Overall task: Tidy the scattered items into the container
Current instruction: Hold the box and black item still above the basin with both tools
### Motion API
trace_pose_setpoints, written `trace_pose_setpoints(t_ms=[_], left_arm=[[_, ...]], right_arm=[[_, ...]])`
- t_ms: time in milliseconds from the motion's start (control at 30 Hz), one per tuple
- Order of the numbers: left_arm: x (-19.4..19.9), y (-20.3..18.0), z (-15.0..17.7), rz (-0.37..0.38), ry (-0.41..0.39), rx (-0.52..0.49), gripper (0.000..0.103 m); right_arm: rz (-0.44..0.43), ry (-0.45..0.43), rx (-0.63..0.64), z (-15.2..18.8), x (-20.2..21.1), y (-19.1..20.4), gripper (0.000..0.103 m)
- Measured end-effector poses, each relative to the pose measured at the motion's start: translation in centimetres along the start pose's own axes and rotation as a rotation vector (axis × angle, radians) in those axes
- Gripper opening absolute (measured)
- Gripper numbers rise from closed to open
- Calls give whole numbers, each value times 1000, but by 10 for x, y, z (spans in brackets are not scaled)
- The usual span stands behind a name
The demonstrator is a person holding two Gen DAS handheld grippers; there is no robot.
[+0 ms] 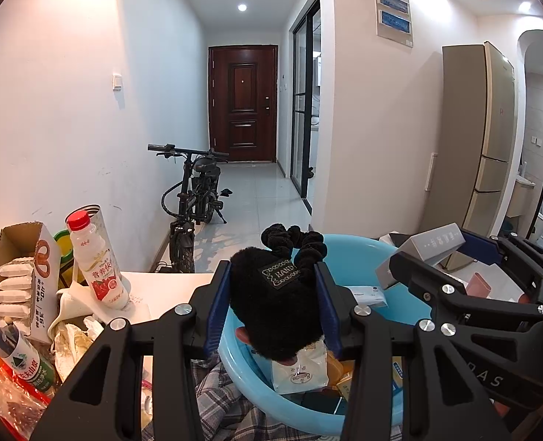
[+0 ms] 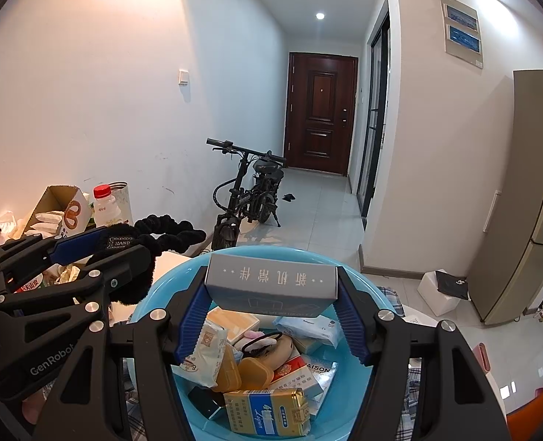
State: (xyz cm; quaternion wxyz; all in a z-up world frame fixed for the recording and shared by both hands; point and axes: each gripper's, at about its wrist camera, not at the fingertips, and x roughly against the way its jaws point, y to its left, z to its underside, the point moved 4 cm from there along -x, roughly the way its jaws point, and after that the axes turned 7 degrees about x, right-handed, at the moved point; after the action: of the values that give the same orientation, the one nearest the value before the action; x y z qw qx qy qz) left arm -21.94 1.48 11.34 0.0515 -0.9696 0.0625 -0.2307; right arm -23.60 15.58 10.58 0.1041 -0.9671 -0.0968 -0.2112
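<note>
My left gripper (image 1: pixel 273 305) is shut on a black fuzzy plush item (image 1: pixel 275 312) with a "HAND" label, held over the near rim of the light blue basin (image 1: pixel 348 253). It also shows at the left of the right wrist view (image 2: pixel 124 246). My right gripper (image 2: pixel 271 312) is shut on a grey box (image 2: pixel 271 283) with Chinese print, held above the basin (image 2: pixel 168 279). The box also shows in the left wrist view (image 1: pixel 425 253). The basin holds several packets, small boxes and a hair tie.
At the left stand a milk bottle with a red cap (image 1: pixel 98 257), an open carton of white packets (image 1: pixel 17 275), a water bottle (image 1: pixel 17 356) and crumpled wrappers. A plaid cloth (image 1: pixel 216 397) lies under the basin. A black bike (image 1: pixel 194 198) stands in the hallway beyond.
</note>
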Motion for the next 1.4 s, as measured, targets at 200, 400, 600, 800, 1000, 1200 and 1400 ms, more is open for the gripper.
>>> trace_pose_setpoints(t_ms=[200, 400, 600, 800, 1000, 1200, 1400], left_arm=[[0, 0, 0, -1, 1, 1, 42], [0, 0, 0, 4, 4, 5, 42], [-1, 0, 0, 6, 6, 7, 42], [-1, 1, 0, 5, 7, 7, 41], [0, 3, 0, 8, 9, 12, 41], [0, 3, -1, 1, 4, 5, 41], [1, 2, -1, -1, 4, 4, 41]], right_arm=[[0, 1, 0, 0, 0, 0, 67], [-1, 1, 0, 0, 0, 0, 67], [0, 0, 0, 0, 0, 0, 67], [0, 1, 0, 0, 0, 0, 67], [-1, 0, 0, 0, 1, -1, 67], [0, 1, 0, -1, 1, 0, 67], [0, 1, 0, -1, 1, 0, 67]])
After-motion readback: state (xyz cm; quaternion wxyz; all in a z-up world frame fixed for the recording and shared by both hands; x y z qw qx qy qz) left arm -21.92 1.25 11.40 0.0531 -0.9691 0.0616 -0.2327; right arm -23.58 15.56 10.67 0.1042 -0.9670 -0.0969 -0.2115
